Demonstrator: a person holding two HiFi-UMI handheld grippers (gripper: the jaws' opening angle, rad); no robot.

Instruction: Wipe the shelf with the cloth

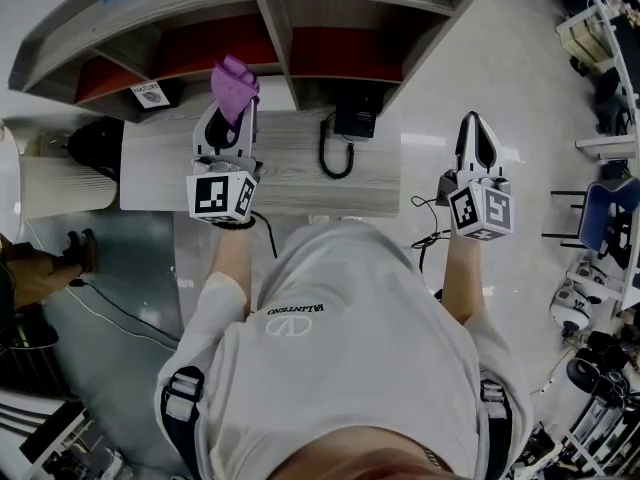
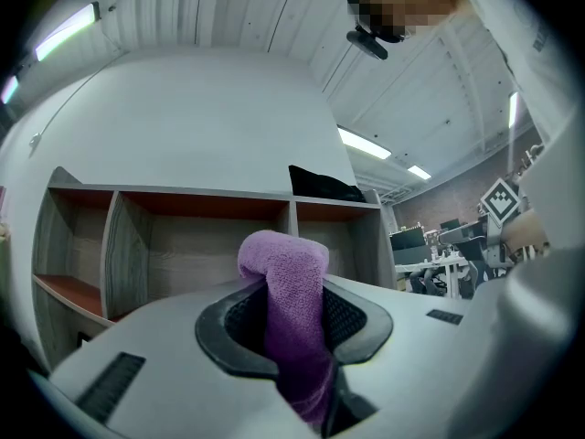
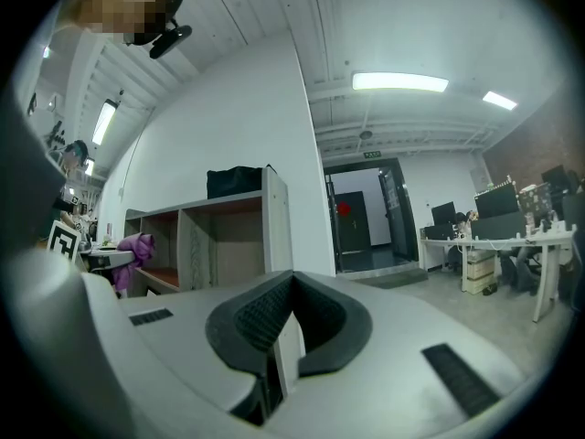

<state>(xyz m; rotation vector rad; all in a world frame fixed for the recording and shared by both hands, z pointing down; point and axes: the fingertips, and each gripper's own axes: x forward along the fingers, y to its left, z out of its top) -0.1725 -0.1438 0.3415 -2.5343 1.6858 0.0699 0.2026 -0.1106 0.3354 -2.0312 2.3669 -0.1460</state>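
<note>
Purple terry cloth (image 2: 285, 282) is pinched between the fingers of my left gripper (image 2: 294, 346), and its folded end stands out ahead of them. The grey wooden shelf unit with red-brown boards (image 2: 183, 245) is straight ahead of these fingers, not yet touched. My right gripper (image 3: 279, 332) has its fingers pressed together on nothing. To wipe well, I should lay the free end flat on one board and sweep its full length.
</note>
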